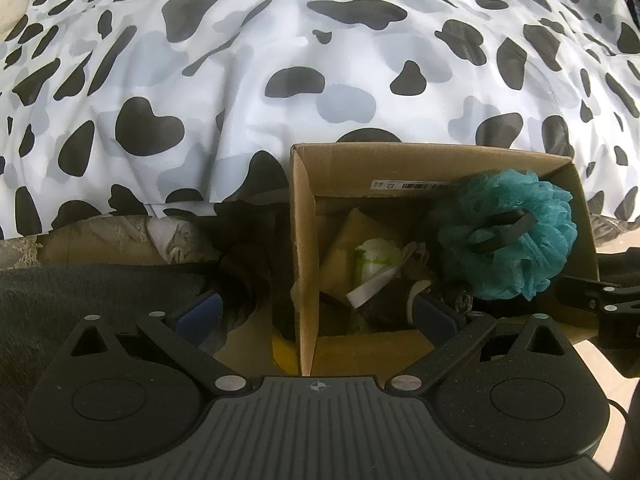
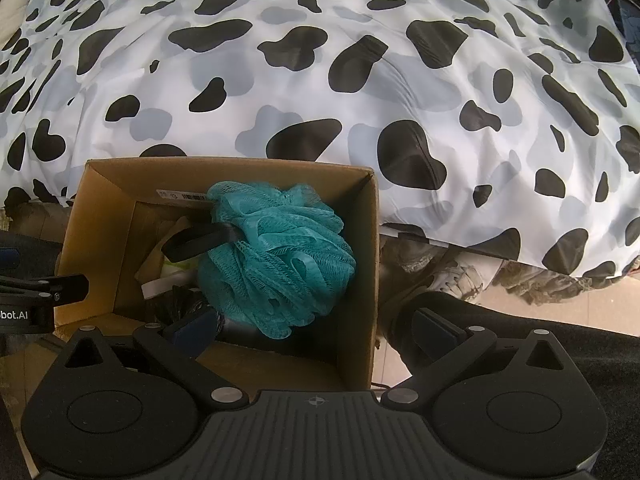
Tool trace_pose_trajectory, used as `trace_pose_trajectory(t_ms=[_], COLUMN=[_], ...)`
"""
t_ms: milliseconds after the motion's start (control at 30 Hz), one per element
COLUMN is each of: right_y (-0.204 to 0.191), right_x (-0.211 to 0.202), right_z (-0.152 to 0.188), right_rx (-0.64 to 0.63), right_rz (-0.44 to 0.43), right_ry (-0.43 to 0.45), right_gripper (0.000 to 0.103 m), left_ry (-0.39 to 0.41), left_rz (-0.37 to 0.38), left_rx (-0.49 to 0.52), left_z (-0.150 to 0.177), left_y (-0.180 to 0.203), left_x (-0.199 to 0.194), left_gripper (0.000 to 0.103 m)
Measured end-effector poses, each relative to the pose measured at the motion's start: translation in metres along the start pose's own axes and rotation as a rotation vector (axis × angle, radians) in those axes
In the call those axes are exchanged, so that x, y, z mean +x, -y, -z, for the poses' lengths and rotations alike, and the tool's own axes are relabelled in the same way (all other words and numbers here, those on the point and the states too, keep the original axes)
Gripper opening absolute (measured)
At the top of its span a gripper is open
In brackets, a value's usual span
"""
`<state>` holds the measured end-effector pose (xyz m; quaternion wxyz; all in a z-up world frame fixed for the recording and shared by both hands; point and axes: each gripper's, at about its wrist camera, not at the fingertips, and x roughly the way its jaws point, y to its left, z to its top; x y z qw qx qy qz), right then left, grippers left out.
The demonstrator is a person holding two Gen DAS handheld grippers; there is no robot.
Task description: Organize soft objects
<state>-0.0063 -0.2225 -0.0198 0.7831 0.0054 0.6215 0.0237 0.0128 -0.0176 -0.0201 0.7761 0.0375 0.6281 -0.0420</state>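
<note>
Cow-spotted bedding (image 1: 304, 60) fills the background, white cloth with black and grey blotches draped over a bed, and a cardboard box (image 1: 304, 240) stands right against its hanging edge. Inside the box a teal mesh pouf (image 2: 276, 256) sits on top of the heap toward the far right corner, a black loop (image 2: 196, 242) sticking out of it. Beneath and to the left of it lies a white and green bundle (image 1: 376, 256) with a white strap, and some dark items I cannot make out. Left tongs (image 1: 316, 316) hang spread wide over the box's left wall, one blue pad outside it, the other inside, gripping nothing. Right tongs (image 2: 316, 330) are likewise released, straddling the box's right wall, with the left finger just beside the pouf's lower edge.
</note>
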Motion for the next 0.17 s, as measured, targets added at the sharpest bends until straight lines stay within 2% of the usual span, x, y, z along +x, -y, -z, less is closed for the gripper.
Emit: trace_pose_trajectory(t_ms=[167], right_y=[-0.0004], right_x=[0.0000], right_z=[0.0001], right_rx=[0.000], right_rz=[-0.001], right_ry=[0.000], right_gripper=[0.103], left_ry=[0.028], left_rz=[-0.012], left_rx=[0.002], left_z=[0.0009], left_y=[0.0010], left_x=[-0.0030], left_gripper=[0.103])
